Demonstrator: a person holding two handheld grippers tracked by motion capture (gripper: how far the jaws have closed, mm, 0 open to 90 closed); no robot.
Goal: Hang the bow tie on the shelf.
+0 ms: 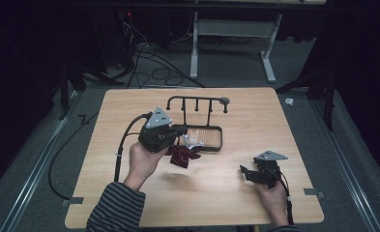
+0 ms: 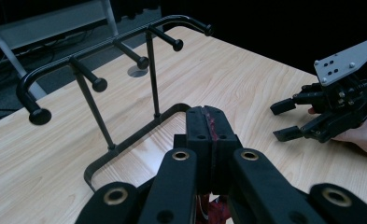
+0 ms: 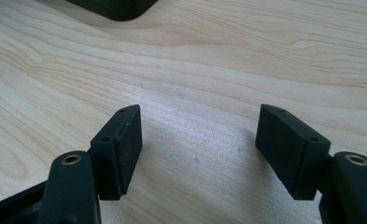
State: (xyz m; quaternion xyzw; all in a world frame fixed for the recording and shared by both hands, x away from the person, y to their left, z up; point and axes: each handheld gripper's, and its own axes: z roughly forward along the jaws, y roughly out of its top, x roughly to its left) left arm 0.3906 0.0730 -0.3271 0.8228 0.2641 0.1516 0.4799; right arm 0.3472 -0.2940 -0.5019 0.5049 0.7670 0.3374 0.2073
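Centrally, a dark red cloth (image 1: pixel 180 155) hangs in the air just above the wooden surface (image 1: pixel 236 188), in front of a black rack's tray. Its top edge is pinched in the jaws of the left gripper (image 1: pixel 182 129), which are clenched together on it. In the left gripper view a thin strip of red cloth (image 2: pixel 212 128) shows in the seam between the two closed jaws of that left gripper (image 2: pixel 208 122), and a little more red shows below them at the bottom edge. Something white sits beside the cloth near the tray's front rim in the high view; what it is cannot be told.

The black rack (image 1: pixel 197 103) stands near the middle of the surface. It has a rectangular tray base (image 1: pixel 220 137), two thin uprights, and a top bar with short knob-ended pegs pointing toward the person. The left gripper view shows this rack (image 2: pixel 102 51) close ahead and to its left.

The person's left hand (image 1: pixel 144 162), in a striped sleeve, holds the left gripper raised. The right hand (image 1: pixel 272 195) rests the right gripper (image 1: pixel 245 173) low on the surface, well apart from the cloth, to the right. Its jaws are released and spread wide, with bare wood between them in the right gripper view (image 3: pixel 200 140).

A dark floor with cables lies beyond the surface.
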